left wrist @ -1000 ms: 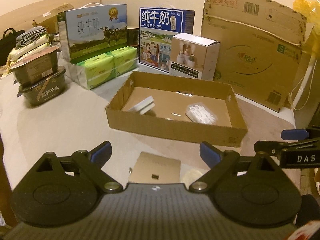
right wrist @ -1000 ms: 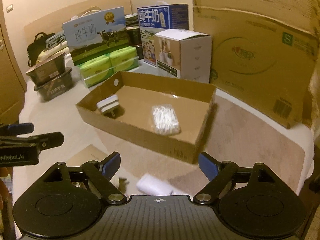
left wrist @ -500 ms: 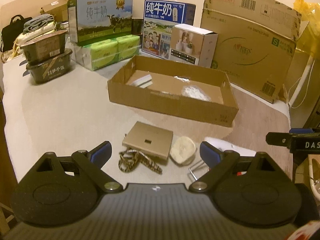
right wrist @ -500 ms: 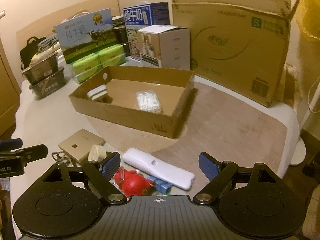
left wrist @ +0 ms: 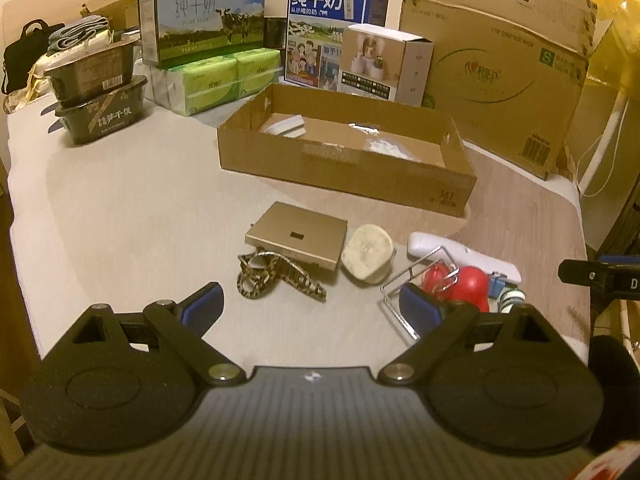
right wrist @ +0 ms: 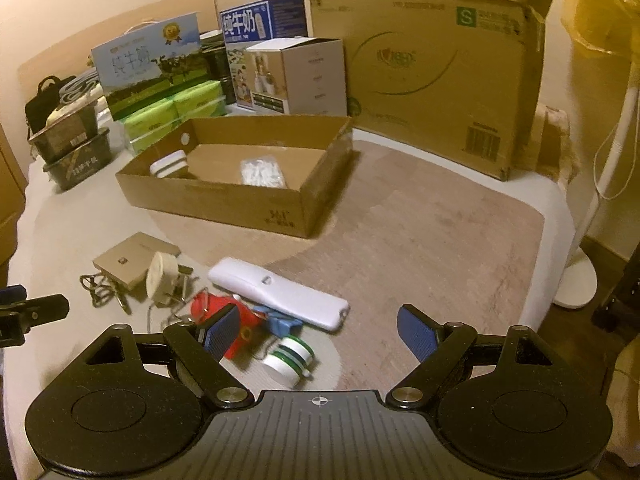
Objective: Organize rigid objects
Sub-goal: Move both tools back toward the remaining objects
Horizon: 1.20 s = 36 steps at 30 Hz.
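Observation:
A shallow cardboard tray (left wrist: 348, 168) (right wrist: 224, 200) sits mid-table, holding a white-and-green block (right wrist: 168, 164) and a bag of white bits (right wrist: 262, 172). Loose items lie nearer me: a gold flat box (left wrist: 298, 236) (right wrist: 134, 262), a patterned hair clip (left wrist: 276, 276), a cream round plug (left wrist: 368, 256) (right wrist: 162, 278), a white remote (right wrist: 278, 292) (left wrist: 464, 254), a red toy (left wrist: 464, 282) (right wrist: 236, 316), a wire clip (left wrist: 416, 284) and a white-green spool (right wrist: 288, 358). My left gripper (left wrist: 312, 308) hangs open above the table in front of the hair clip. My right gripper (right wrist: 320, 330) is open over the spool and remote, touching nothing.
Milk cartons (left wrist: 200, 14) (left wrist: 336, 28), green tissue packs (left wrist: 216, 80), a small white box (left wrist: 386, 64), stacked dark food tubs (left wrist: 98, 104) and a large cardboard carton (left wrist: 496, 60) line the back. The table drops off at the right by a white lamp stand (right wrist: 576, 280).
Both grippers have drawn back from the tray and sunk a little. The loose items in front of the tray have come into view. Jaws are unchanged.

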{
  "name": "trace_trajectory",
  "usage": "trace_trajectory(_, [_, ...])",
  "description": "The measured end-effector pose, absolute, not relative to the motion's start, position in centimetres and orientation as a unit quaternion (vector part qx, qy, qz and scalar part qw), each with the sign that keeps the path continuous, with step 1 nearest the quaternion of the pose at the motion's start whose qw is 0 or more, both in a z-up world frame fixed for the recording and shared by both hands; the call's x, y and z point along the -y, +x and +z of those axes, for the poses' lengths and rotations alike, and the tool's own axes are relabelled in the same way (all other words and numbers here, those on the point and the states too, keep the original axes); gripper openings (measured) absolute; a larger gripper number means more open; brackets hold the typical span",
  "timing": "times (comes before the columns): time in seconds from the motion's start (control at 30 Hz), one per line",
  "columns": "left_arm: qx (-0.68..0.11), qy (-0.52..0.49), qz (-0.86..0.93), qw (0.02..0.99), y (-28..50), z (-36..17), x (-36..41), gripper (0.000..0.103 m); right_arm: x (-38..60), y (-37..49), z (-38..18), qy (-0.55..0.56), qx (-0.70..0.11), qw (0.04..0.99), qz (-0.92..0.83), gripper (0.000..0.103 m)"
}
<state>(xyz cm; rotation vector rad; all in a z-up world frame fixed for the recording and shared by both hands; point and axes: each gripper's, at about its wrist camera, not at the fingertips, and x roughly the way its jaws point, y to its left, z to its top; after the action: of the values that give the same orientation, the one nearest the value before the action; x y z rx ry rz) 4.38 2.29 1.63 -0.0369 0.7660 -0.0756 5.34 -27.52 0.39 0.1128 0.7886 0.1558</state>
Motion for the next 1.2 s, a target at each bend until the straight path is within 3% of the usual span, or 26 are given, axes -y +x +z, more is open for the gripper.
trace_trajectory(1.2, [-0.384, -0.007, -0.028, 0.923, 7.2, -2.4, -5.6, 0.093, 24.8, 5.6, -5.2, 0.031, -0.376, 0.920, 0.106, 0.082])
